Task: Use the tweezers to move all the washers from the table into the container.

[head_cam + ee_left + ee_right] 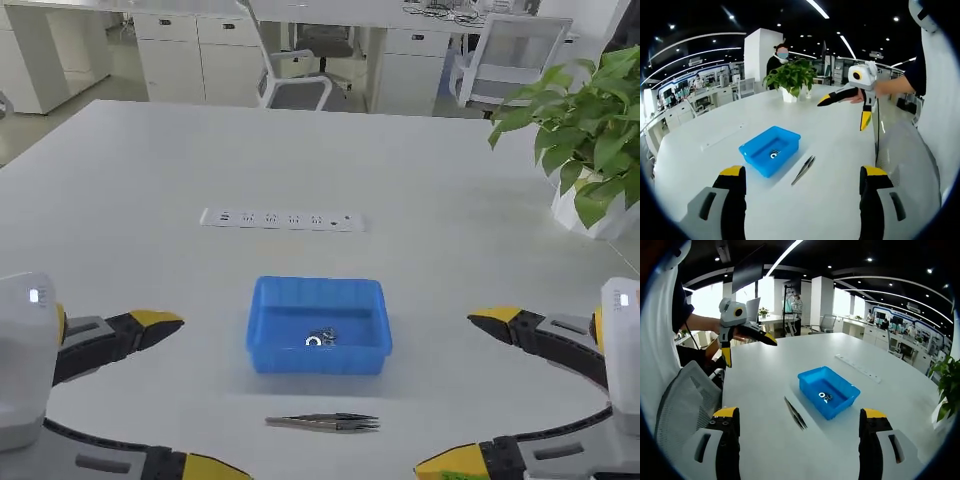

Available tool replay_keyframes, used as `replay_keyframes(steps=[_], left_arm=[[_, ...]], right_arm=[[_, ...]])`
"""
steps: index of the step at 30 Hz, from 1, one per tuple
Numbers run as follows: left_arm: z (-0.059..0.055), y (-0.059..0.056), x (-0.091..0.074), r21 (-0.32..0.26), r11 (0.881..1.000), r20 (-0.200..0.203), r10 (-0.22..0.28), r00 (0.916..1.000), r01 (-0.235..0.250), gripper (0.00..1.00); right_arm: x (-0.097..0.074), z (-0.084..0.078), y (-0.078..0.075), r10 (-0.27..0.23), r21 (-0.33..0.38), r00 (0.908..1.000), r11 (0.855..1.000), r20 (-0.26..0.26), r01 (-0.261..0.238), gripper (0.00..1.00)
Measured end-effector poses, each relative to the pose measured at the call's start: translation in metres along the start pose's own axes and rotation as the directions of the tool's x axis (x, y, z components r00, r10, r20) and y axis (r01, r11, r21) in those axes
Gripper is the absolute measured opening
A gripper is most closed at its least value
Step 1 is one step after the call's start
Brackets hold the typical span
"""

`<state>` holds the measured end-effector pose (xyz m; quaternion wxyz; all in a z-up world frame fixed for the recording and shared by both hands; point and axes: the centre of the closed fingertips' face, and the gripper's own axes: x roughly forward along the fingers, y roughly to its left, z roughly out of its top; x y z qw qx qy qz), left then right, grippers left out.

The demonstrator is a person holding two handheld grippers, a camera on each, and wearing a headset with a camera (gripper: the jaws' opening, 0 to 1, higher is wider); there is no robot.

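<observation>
Office workbench scene, looking down from the wearer's head onto a wide white desk (150, 180). A shallow blue rectangular plastic container (318, 360) sits by the middle of the desk's near edge. On its floor lies a small cluster of silvery metal washers (320, 339), too small to count. Slim steel tweezers (322, 423) lie flat on the desk between the container and the near edge. They are just beside the box without touching it and run parallel to its long front wall.

The left tool (205, 394), with black jaws and yellow tips, hovers over the near edge to the left of the container. Its jaws are spread wide with nothing between them. The right tool (450, 392), of the same make, hovers over the near edge to the right, also spread wide and empty. Both are well apart from the tweezers and the box.

Beyond the container, toward the middle of the desk, lies a long white power strip (283, 219). A leafy green potted plant (590, 110) in a white pot stands at the right edge.

As for progress, every washer that can be made out lies inside the container, and the tweezers are set down with neither tool on them. The moving therefore looks finished or very nearly so. A stray washer on the pale desk would be hard to tell at this size, so checking the surface around the box may be all that is left.
</observation>
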<state>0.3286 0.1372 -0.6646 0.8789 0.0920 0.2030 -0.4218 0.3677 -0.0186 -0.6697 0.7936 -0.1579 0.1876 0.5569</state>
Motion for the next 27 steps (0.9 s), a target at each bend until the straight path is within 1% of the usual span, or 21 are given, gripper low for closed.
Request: replay_keyframes(steps=[2, 5, 7, 10, 14, 18, 21, 24, 27], left_arm=[[0.001, 0.004, -0.002, -0.009, 1.000, 0.010, 0.009, 0.9999, -0.009, 1.00], [-0.001, 0.010, -0.004, -0.018, 1.000, 0.008, 0.026, 0.9996, -0.026, 1.00], [-0.001, 0.012, -0.006, -0.017, 0.999, 0.008, 0.037, 0.9993, -0.037, 1.00], [0.002, 0.014, -0.007, -0.024, 0.999, 0.020, 0.043, 0.9989, -0.043, 1.00], [0.000, 0.017, -0.007, -0.013, 0.999, 0.007, 0.051, 0.9987, -0.051, 1.00], [0.005, 0.017, -0.006, -0.012, 0.999, 0.017, 0.050, 0.9986, -0.050, 1.00], [0.010, 0.018, -0.004, 0.013, 0.998, 0.028, 0.059, 0.9979, -0.060, 1.00], [0.016, 0.018, -0.004, -0.003, 0.999, 0.049, 0.055, 0.9973, -0.055, 1.00], [0.016, 0.018, -0.005, -0.001, 0.999, 0.049, 0.054, 0.9973, -0.054, 1.00]], right_arm=[[-0.001, 0.000, -0.001, 0.004, -0.004, 1.0000, 1.000, -0.003, -0.004, 1.00], [-0.001, -0.002, -0.003, 0.006, -0.001, 0.9999, 1.000, -0.012, -0.006, 1.00], [-0.001, -0.004, -0.002, 0.006, 0.005, 0.9998, 1.000, -0.017, -0.006, 1.00], [-0.001, -0.004, -0.002, 0.005, 0.009, 0.9998, 1.000, -0.019, -0.004, 1.00], [0.000, -0.004, -0.001, 0.009, 0.008, 0.9997, 1.000, -0.022, -0.009, 1.00], [0.001, -0.001, -0.001, 0.012, 0.006, 0.9997, 1.000, -0.020, -0.011, 1.00], [0.002, 0.000, -0.001, 0.012, 0.005, 0.9998, 1.000, -0.019, -0.012, 1.00], [0.002, 0.002, 0.000, 0.013, 0.005, 0.9998, 1.000, -0.016, -0.013, 1.00], [0.002, 0.002, 0.000, 0.013, 0.008, 0.9998, 1.000, -0.016, -0.013, 1.00]])
